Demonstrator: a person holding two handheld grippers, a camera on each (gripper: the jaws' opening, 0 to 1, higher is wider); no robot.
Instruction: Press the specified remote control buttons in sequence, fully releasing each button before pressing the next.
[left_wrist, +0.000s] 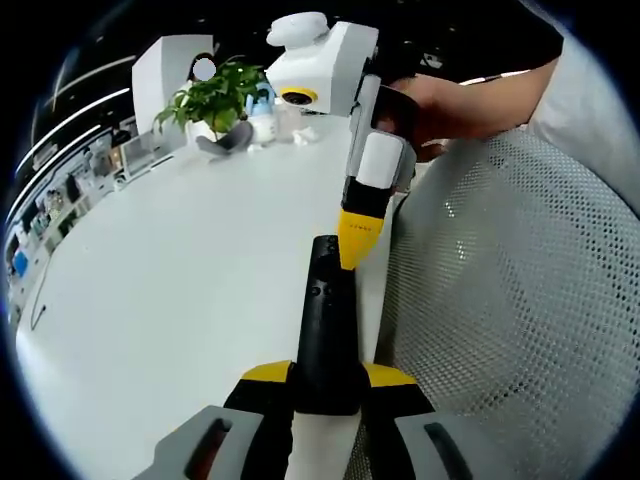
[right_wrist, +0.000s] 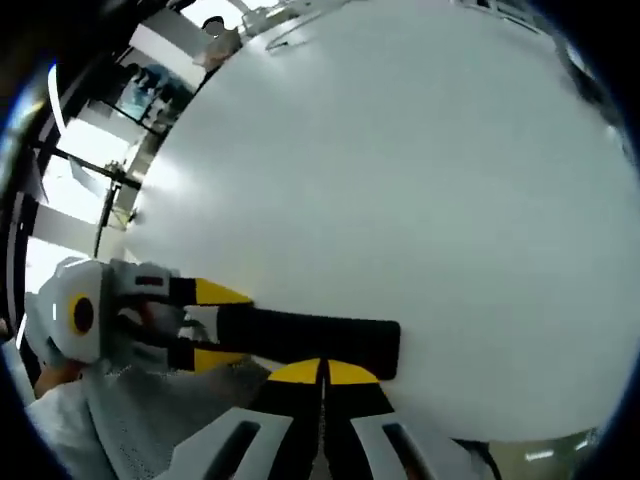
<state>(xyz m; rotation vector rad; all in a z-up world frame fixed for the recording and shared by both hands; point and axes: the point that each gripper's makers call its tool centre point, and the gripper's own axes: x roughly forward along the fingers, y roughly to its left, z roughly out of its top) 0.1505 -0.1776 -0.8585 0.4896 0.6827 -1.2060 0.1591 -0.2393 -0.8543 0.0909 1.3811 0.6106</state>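
Your left gripper (left_wrist: 325, 385) pinches the black remote (left_wrist: 327, 330) at lower centre; no writing on it is readable. Your right gripper (right_wrist: 323, 372), jaws pressed together, tips on the remote. The white table (left_wrist: 170, 290) spreads open toward upper left.

The white table (left_wrist: 170, 290) lay bare and open over most of its width. A plant (left_wrist: 215, 100) and small clutter stood well apart at the far edge. The mesh chair (left_wrist: 520, 300) stood against the near table edge, blocking that side. The remote (left_wrist: 325, 330) lay near that edge, the right gripper (left_wrist: 357, 240) directly over its far end.
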